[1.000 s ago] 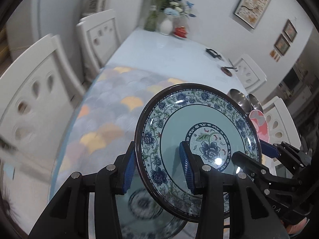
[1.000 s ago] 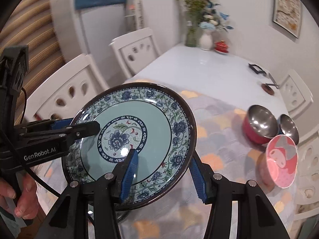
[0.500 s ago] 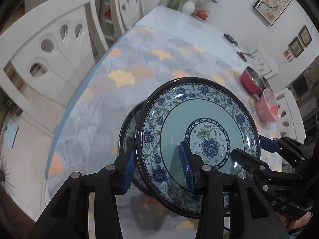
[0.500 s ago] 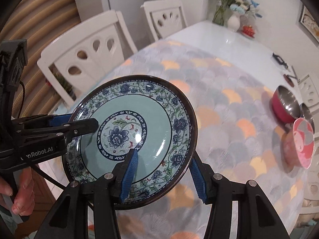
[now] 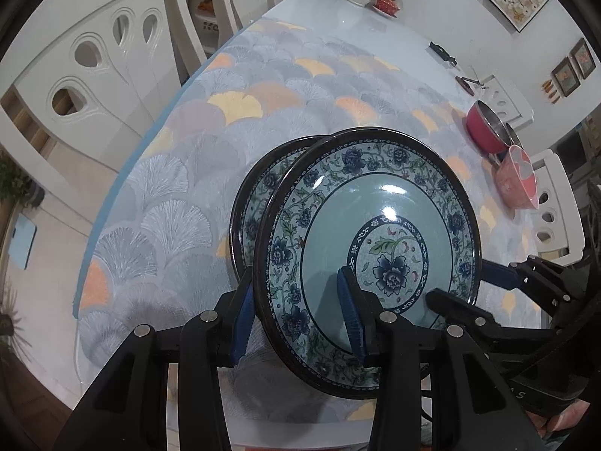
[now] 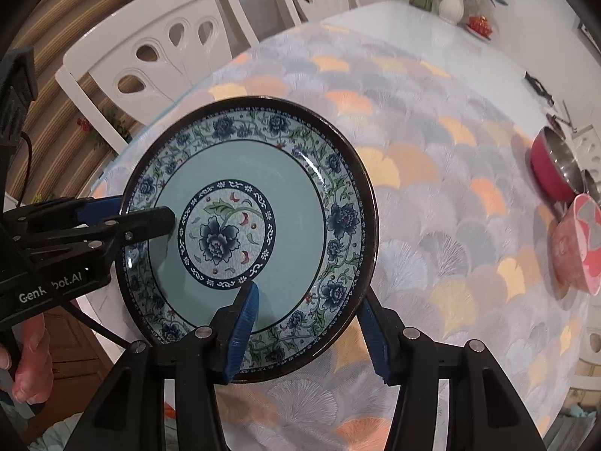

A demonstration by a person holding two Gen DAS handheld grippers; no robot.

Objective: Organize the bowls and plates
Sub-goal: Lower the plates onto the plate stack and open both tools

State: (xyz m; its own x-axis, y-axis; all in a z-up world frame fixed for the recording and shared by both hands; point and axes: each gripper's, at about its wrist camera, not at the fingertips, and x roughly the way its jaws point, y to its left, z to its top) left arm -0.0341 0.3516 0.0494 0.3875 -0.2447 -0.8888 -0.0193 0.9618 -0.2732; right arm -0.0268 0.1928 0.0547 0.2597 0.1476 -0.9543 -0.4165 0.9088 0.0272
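Left gripper (image 5: 296, 323) clamped on near rim of floral plate (image 5: 375, 248), one pad on face, other behind. Right gripper (image 6: 308, 329) clamped on same plate's opposite rim. Plate hung tilted above table (image 5: 169, 195), face toward left camera, over second plate (image 5: 255, 195) lying on fan-pattern cloth. Table edge close on left, white chair (image 5: 75, 75) beyond it. Open cloth ahead; red bowl (image 5: 484, 131) and pink bowl (image 5: 516, 182) well apart, far right.

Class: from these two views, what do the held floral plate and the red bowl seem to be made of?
Floral plate: probably glazed ceramic, as its glossy face shows sharp light glints, though melamine is possible. Red bowl: likely stainless steel inside, mirror-bright and grey, with a red painted or plastic outer shell.
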